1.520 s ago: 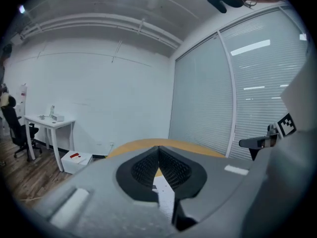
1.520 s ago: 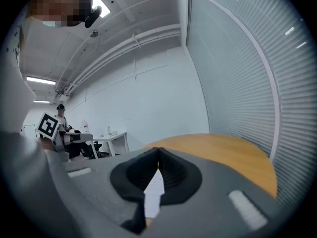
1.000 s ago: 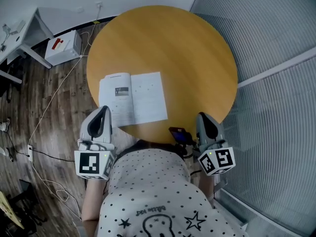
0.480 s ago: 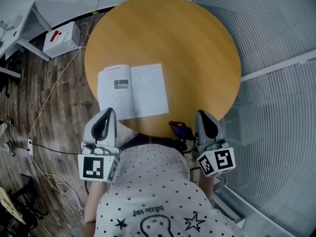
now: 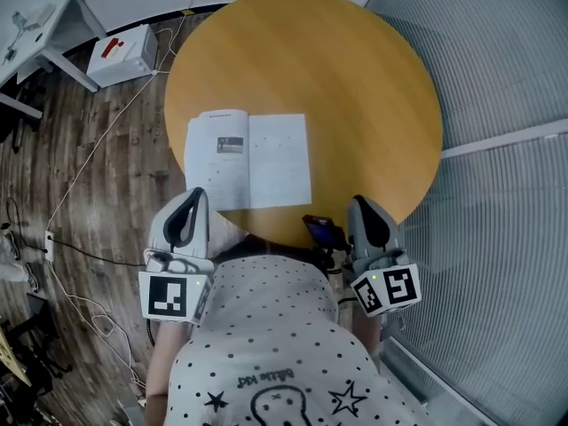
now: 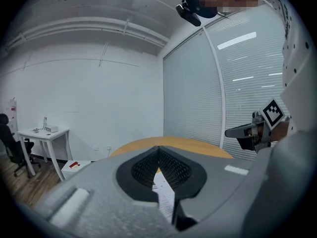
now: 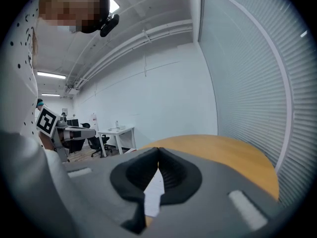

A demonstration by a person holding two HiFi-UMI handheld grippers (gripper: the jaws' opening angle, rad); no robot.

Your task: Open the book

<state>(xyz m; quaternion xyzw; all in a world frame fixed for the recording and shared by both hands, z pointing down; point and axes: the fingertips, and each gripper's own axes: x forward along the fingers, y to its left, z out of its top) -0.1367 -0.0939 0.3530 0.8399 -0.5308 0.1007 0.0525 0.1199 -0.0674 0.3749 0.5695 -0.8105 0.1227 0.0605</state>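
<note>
Round and honey-coloured, the table [image 5: 355,87] held the book [image 5: 248,160] on its near left part, where it lay flat and already spread open, both pages facing up. Its spine ran straight away from the person, so the spread was wider across than deep, and its near edge sat close to the table's rim. Just short of that edge, off the book's left corner, the left gripper [image 5: 188,201] hovered with its jaws pressed together on nothing. Its own view showed the white pages straight ahead beyond the tips. The right gripper [image 5: 362,209], likewise closed and empty, hung at the table's near rim, well to the right of the book, with bare wood between them. By that layout the left gripper was the nearer one. The task looked finished rather than pending, with no cover left to lift.
</note>
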